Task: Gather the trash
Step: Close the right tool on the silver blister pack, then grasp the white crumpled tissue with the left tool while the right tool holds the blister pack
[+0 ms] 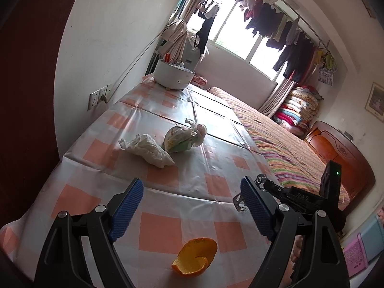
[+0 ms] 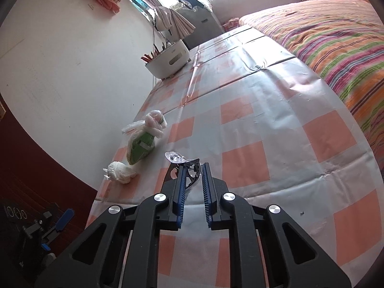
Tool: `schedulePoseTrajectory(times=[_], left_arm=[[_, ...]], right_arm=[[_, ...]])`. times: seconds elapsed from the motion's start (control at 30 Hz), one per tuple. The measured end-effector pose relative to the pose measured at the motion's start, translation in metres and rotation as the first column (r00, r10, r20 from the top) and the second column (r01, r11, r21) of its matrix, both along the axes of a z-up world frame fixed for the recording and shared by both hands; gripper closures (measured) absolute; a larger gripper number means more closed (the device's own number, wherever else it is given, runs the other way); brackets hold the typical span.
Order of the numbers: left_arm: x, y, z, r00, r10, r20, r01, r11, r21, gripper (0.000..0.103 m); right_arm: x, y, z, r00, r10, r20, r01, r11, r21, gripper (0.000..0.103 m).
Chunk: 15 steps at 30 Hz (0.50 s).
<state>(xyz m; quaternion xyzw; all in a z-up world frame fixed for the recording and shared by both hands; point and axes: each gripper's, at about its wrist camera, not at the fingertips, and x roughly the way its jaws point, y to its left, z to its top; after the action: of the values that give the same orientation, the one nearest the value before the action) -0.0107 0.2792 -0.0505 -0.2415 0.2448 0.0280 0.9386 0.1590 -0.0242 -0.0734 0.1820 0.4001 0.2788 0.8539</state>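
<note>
My left tongs [image 1: 189, 206] hang spread and empty over the orange peel [image 1: 195, 256], untouched on the checked tablecloth [image 2: 264, 124]. My right tongs [image 2: 193, 175] are clenched on a crumpled clear foil wrapper [image 2: 178, 159], just off the cloth. Left, by my read: peel, crumpled tissue [image 1: 146, 149], then tied plastic bag [image 1: 184, 137] beyond; no bin in view.

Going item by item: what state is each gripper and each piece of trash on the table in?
Left gripper: open, empty, above the orange peel.
Right gripper: shut on a crumpled clear wrapper.
Orange peel: lying loose on the tablecloth.
White tissue wad: crumpled, on the table.
Green packet in plastic bag: lying on its side.
</note>
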Motion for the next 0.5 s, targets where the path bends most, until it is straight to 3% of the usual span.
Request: schedulePoseTrajectory(times=[0.23, 0.37, 0.5], left_arm=[[0.036, 0.027, -0.012, 0.994, 0.061, -0.088, -0.077, 0.977, -0.199, 0.022], [0.067, 0.03, -0.015, 0.979, 0.1, -0.178, -0.138, 0.966, -0.219, 0.022], [0.093, 0.043, -0.032, 0.952, 0.14, -0.274, -0.223, 0.926, -0.303, 0.022]], right_arm=[[-0.011, -0.011, 0.007, 1.0, 0.003, 0.009, -0.003, 0.998, 0.062, 0.09], [-0.014, -0.015, 0.008, 1.0, 0.003, 0.01, -0.004, 0.997, 0.082, 0.09], [-0.017, -0.024, 0.011, 1.0, -0.003, 0.014, 0.002, 0.995, 0.1, 0.09]])
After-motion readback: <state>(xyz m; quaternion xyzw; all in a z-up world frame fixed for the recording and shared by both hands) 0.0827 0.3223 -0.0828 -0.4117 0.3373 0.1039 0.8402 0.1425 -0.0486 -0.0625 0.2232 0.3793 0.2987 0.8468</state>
